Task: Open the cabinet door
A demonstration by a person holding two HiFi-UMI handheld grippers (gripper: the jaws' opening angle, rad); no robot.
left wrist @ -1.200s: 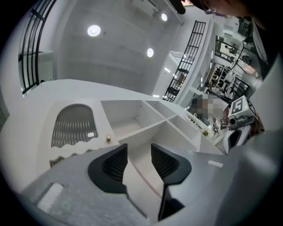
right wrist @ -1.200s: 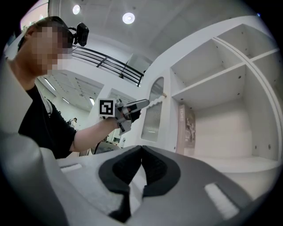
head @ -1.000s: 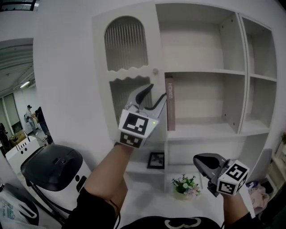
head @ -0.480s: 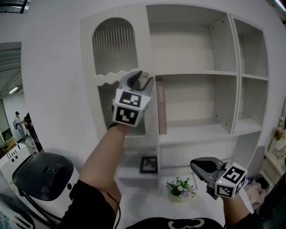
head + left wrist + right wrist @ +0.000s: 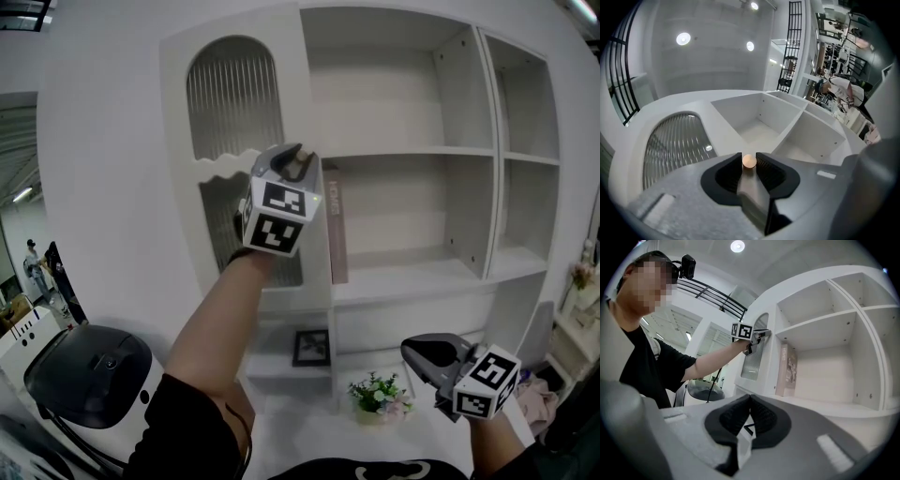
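Left gripper [image 5: 294, 164]: jaws had just been closing and were pinched on the small round knob [image 5: 749, 161], which sat right between the jaw tips, touching both. The knob was on the right edge of the cabinet door [image 5: 230, 112], about halfway up. The door was white with an arched ribbed glass panel above a wavy rail, in the upper left of the head view. I could not tell whether it was shut or ajar. The forearm reached up to it from the lower centre of the frame.

Right gripper [image 5: 750, 399]: jaws closed, tips together, nothing between them. It was held low in the lower right of the head view, well apart from the door.

Just right of the door were the open white shelves [image 5: 412, 152]. A pinkish book [image 5: 335, 230] stood upright at the left end of the middle shelf, near the knob. Below, a small framed picture [image 5: 311, 347] stood on a lower shelf, with a pot of flowers [image 5: 380, 394] near it. A black-topped white appliance [image 5: 84, 370] was at the lower left.
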